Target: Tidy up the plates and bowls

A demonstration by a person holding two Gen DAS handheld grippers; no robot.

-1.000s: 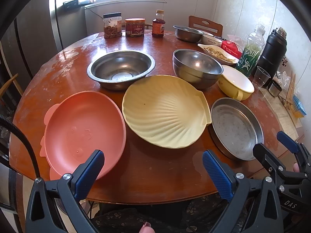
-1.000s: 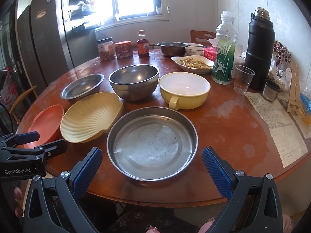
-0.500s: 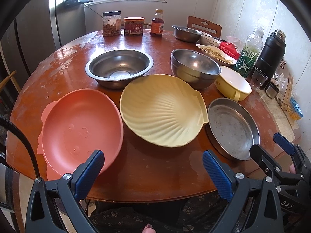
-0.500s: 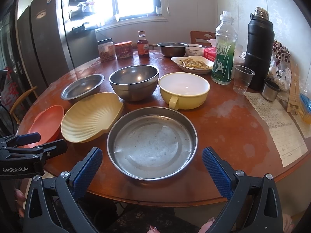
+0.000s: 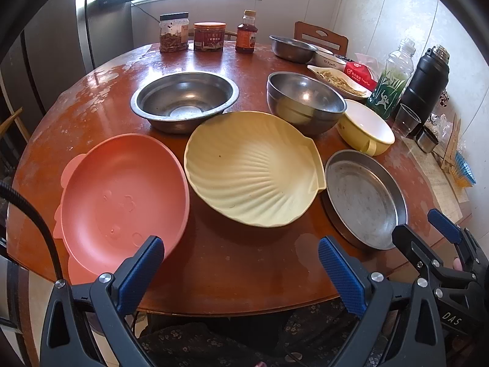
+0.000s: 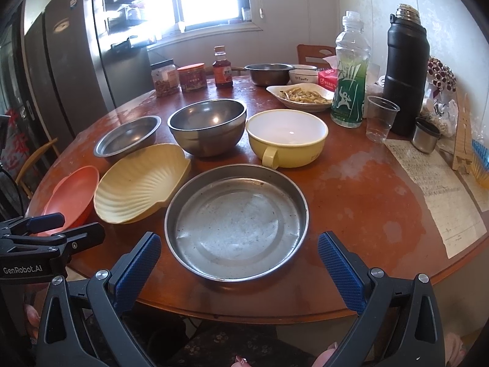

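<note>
On the round wooden table (image 5: 232, 272) lie a pink plate (image 5: 122, 195), a yellow shell-shaped plate (image 5: 253, 168) and a flat steel pan (image 5: 365, 198). Behind them stand a wide steel bowl (image 5: 183, 98), a deep steel bowl (image 5: 305, 101) and a yellow cup-bowl with a handle (image 5: 366, 127). My left gripper (image 5: 241, 272) hangs open over the near table edge, between the pink and shell plates. My right gripper (image 6: 240, 266) is open too, its blue pads on either side of the steel pan's (image 6: 237, 224) near rim, not touching it.
Jars and a sauce bottle (image 5: 246, 32) line the far edge. A dish of food (image 6: 301, 96), a green bottle (image 6: 350, 70), a black flask (image 6: 403, 73), a plastic cup (image 6: 380, 119) and papers (image 6: 437, 192) fill the right side. A fridge (image 6: 61, 70) stands left.
The left gripper has drifted slightly back and up, so the dishes sit a little further into its view. The right gripper has barely moved. Nothing was taken hold of.
</note>
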